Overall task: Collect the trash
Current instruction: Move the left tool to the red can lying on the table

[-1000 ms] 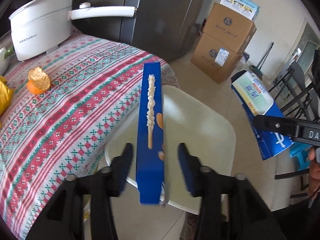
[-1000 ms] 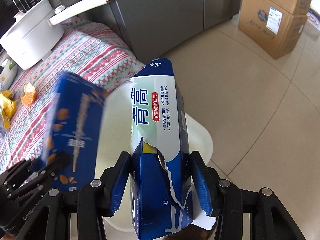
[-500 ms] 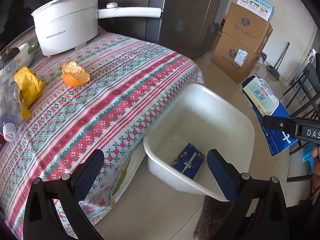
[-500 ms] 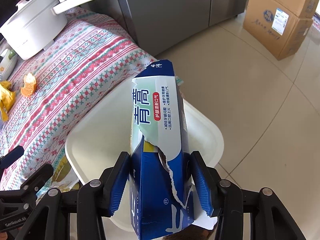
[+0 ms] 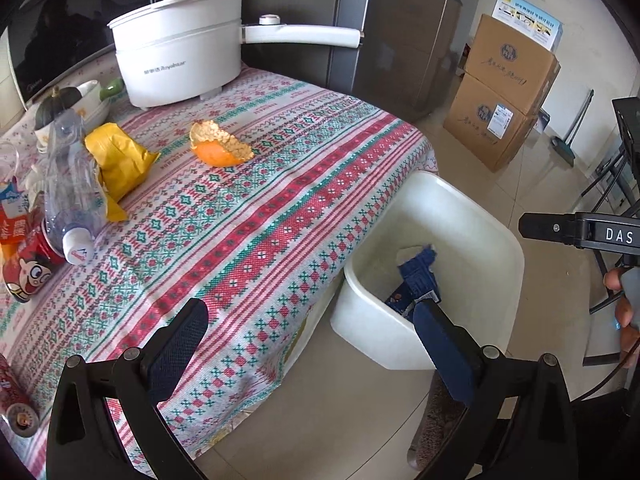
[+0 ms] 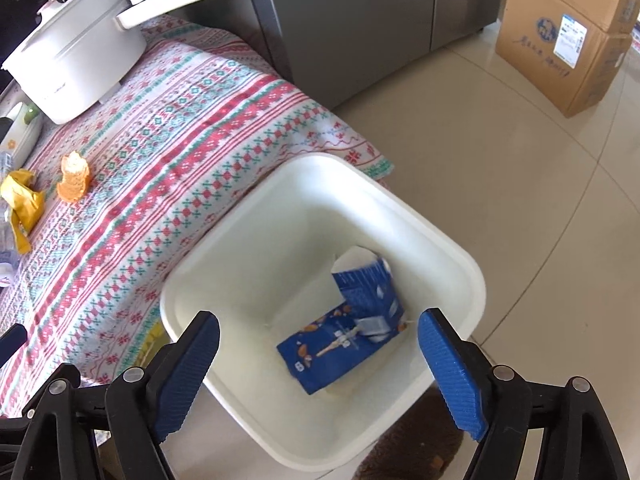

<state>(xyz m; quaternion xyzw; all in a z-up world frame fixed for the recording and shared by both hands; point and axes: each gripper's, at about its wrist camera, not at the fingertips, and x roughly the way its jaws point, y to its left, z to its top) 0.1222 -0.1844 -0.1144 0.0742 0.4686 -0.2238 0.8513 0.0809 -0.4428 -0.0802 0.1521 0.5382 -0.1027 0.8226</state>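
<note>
Now the bench point(image 5: 248, 216) stretches ahead and left of my left tongs point(image 5: 308, 336), which gape fully wide with nothing between them. Below my right tongs point(image 6: 320, 344) sits the white bin point(image 6: 448, 240), hard against the bench's hanging cloth; their jaws have just been opening and grip nothing. Down in the bin lie two blue boxes point(image 6: 344, 344), one leaning on the other. Ahead of the left tongs on the bench: pot point(image 5: 180, 64), bottle point(image 5: 72, 200), yellow wrapper point(image 5: 120, 160), orange peel point(image 5: 220, 148).
</note>
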